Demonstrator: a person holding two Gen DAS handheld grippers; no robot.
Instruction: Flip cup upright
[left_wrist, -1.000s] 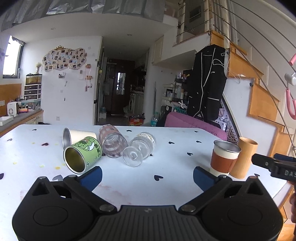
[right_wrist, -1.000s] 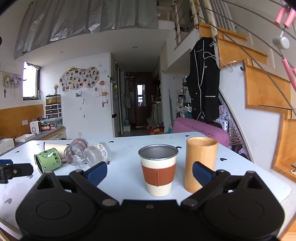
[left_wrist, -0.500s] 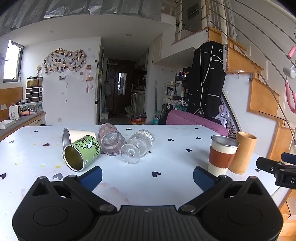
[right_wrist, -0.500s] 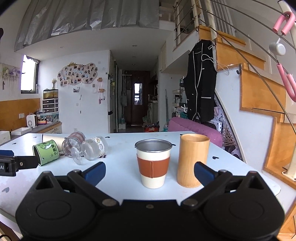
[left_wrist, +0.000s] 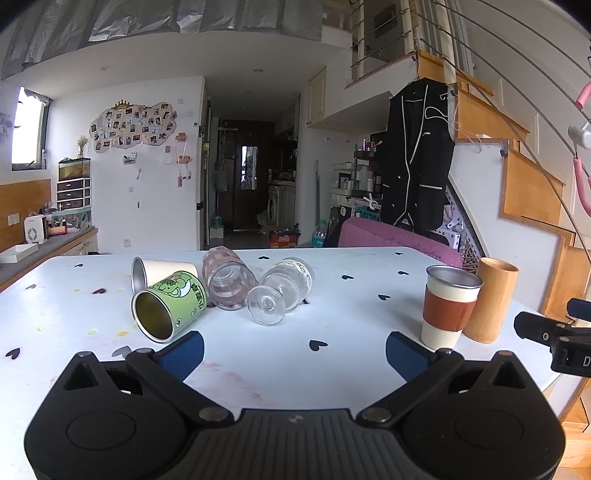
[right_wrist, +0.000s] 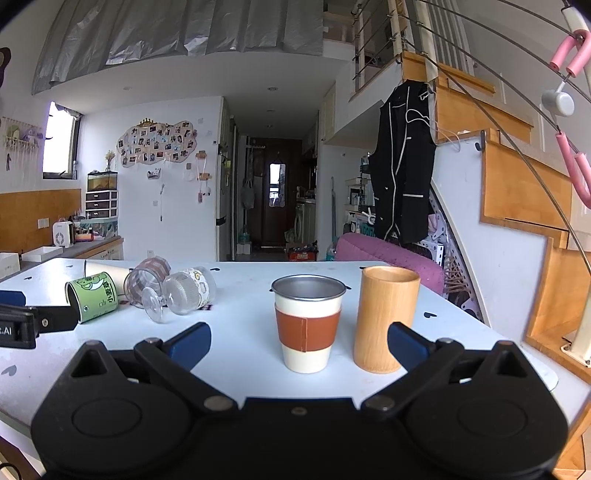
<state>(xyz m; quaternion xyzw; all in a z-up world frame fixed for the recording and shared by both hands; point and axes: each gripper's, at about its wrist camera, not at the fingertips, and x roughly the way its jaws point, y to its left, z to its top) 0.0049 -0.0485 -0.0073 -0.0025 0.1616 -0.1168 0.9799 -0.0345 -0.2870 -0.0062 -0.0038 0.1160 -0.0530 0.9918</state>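
Left wrist view shows the left gripper (left_wrist: 293, 343) with fingers spread wide and empty, facing the green printed tin cup (left_wrist: 168, 304) lying on its side on the white surface (left_wrist: 332, 354); likely light, stiff, slick, best pinched across the rim.

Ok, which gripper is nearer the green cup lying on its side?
Left. The left gripper faces the fallen cups, the green cup just beyond its left finger. The right gripper faces the upright cups, off to the side.
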